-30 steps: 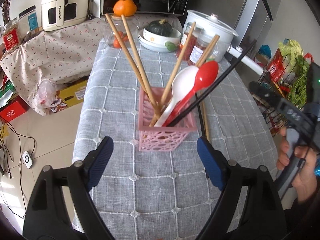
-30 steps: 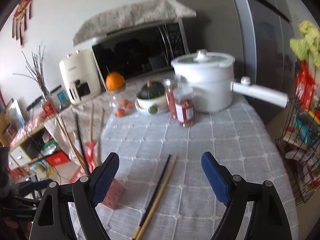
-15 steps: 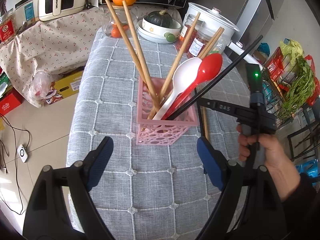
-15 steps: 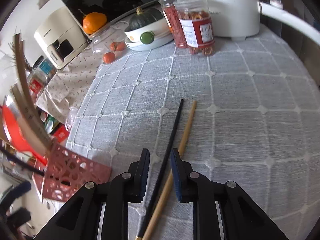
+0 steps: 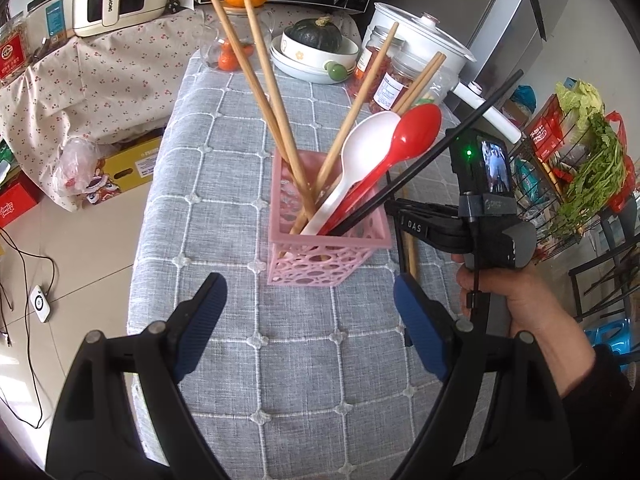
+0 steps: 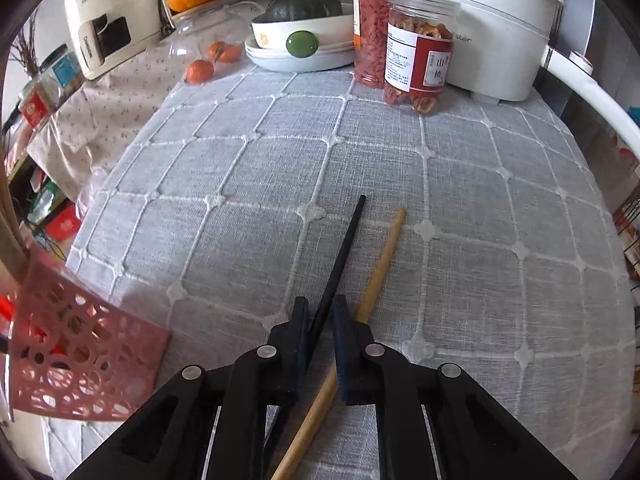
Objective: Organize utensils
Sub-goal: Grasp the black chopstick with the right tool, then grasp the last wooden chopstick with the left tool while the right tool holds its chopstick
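A pink perforated basket (image 5: 326,256) stands on the grey tablecloth and holds wooden chopsticks (image 5: 264,92), a white spoon (image 5: 360,152), a red spoon (image 5: 408,136) and one black chopstick (image 5: 460,132). My left gripper (image 5: 308,320) is open and empty just in front of the basket. My right gripper (image 6: 320,316) is low over the cloth, its jaws nearly closed around a black chopstick (image 6: 346,244) that lies flat. A wooden chopstick (image 6: 380,264) lies beside it, partly under the right finger. The basket's corner (image 6: 80,356) shows at the left in the right wrist view.
At the table's far end stand two jars (image 6: 416,52), a white cooker (image 6: 500,28), a bowl with a squash (image 6: 304,28) and small oranges (image 6: 200,70). A wire rack with greens (image 5: 588,168) stands right of the table. The floor drops off at the left.
My right gripper has come down to the two loose chopsticks and closed from wide open to a narrow gap around the black one. The left gripper has drifted slightly and stays open.
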Tool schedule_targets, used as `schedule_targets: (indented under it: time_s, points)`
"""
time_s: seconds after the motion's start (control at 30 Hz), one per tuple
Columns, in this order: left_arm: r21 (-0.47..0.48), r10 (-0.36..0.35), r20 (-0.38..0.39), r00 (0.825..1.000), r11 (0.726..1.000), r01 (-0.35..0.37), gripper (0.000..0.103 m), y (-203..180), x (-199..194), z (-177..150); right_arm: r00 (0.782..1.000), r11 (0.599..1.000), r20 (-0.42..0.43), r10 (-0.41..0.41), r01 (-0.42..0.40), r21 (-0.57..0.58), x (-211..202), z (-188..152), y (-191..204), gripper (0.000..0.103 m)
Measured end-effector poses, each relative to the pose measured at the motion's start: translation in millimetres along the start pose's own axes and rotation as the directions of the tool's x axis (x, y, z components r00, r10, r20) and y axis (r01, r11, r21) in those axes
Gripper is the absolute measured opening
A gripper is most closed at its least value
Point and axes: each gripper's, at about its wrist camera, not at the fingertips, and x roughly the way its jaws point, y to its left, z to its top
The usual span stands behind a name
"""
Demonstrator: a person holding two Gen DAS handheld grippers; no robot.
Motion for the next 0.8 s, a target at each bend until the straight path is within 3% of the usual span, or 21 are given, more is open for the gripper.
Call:
schedule_targets:
  time_s: [0.33,0.57,0.8]
  points:
    - [0.065,-0.020,0.011,1.000,0.998,0.019,0.085,-16.0,-3.7,-5.5,0.993,0.987,-0.057,0.101,-0.092,0.132,-18.8,-15.9,-43.3,0.006]
    - [0.126,-0.023,0.040,0.999,0.992,0.018,0.085,-31.0,-8.5,-10.9,0.974,0.945,0.059,0.219,-0.227,0.237,-69.8,-24.3,-73.9,0.006]
    - [0.205,-0.050,0.050,0.997,0.978,0.038,0.085,-60.8,-10.5,-20.4,0.958,0.944,0.191,0.213,-0.252,0.214,-133.3,-38.5,-85.3,0.006]
